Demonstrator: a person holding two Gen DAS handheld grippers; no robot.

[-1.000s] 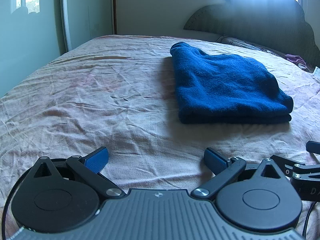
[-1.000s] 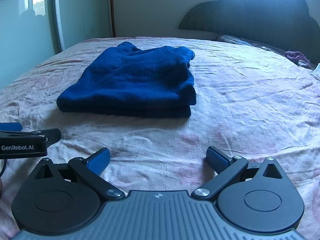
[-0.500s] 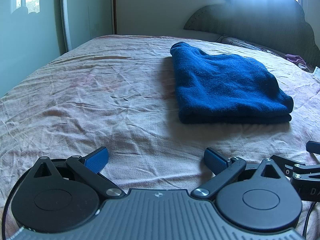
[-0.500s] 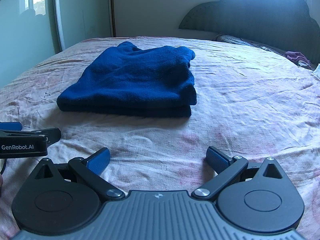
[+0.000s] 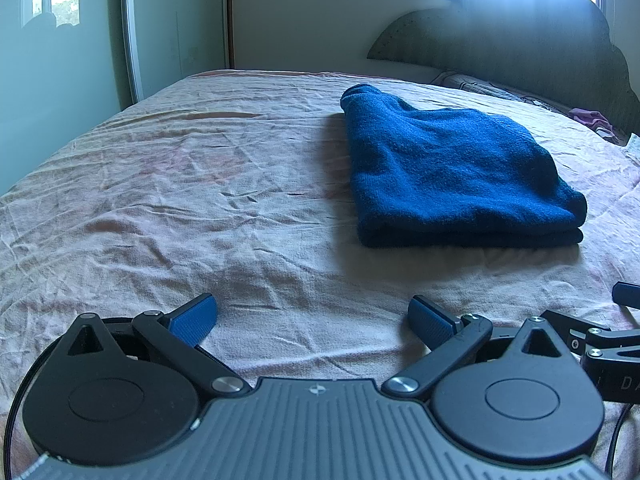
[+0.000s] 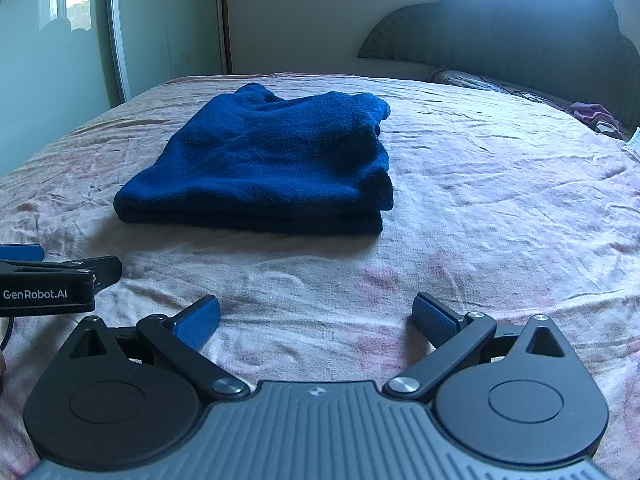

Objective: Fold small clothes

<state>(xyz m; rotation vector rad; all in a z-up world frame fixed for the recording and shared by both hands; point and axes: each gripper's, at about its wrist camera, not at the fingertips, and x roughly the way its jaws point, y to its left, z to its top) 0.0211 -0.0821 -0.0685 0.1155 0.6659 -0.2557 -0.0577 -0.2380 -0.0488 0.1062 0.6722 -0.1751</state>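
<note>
A dark blue knitted garment lies folded into a thick rectangle on the pink bedsheet, ahead and right in the left wrist view. The same blue garment sits ahead and left in the right wrist view. My left gripper rests low over the sheet, short of the garment, open with nothing between its blue pads. Beside it my right gripper stands open and empty too, well short of the fold. Each gripper's side shows at the edge of the other's view.
A dark padded headboard stands at the far right of the bed. A small purple cloth lies near it. Mirrored wardrobe doors run along the left, beyond the bed's edge. Wrinkled sheet spreads around the garment.
</note>
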